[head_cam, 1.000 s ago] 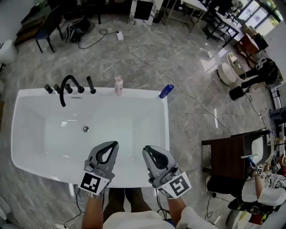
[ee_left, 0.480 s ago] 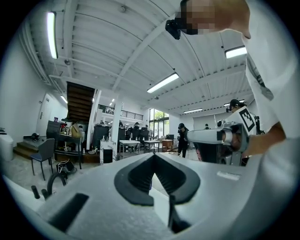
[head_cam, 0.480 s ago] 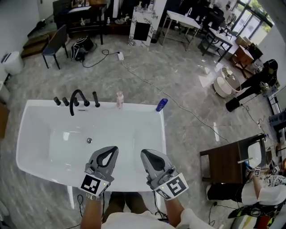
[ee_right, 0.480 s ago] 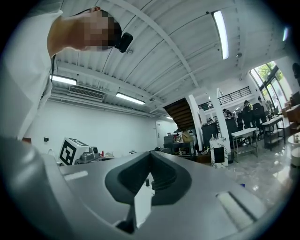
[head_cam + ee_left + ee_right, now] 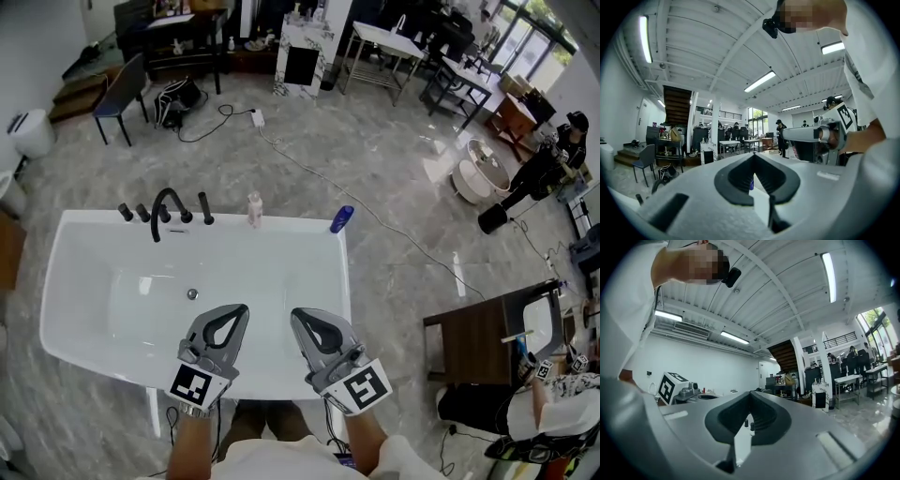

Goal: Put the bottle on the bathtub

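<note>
A white bathtub point(image 5: 309, 370) fills the left half of the head view. On its far rim stand a pale pink bottle point(image 5: 253, 208) and, at the far right corner, a blue bottle point(image 5: 341, 218). My left gripper point(image 5: 238, 310) and right gripper point(image 5: 298, 315) hover side by side above the tub's near rim, both shut with nothing between the jaws. In the left gripper view the shut left gripper point(image 5: 753, 156) fills the frame, and the blue bottle point(image 5: 751, 183) peeks through the gap. The shut right gripper point(image 5: 750, 394) frames the faucet knobs point(image 5: 752, 426) in its own view.
A black faucet point(image 5: 166, 207) with knobs stands on the tub's far rim at the left. A dark wooden table point(image 5: 483, 330) is at the right, a cable point(image 5: 375, 214) runs over the marble floor, and people point(image 5: 551, 161) are at the far right.
The head view has pulled back and tilted, so the tub sits a little lower and right in frame. Both grippers remain shut above the near rim, barely moved.
</note>
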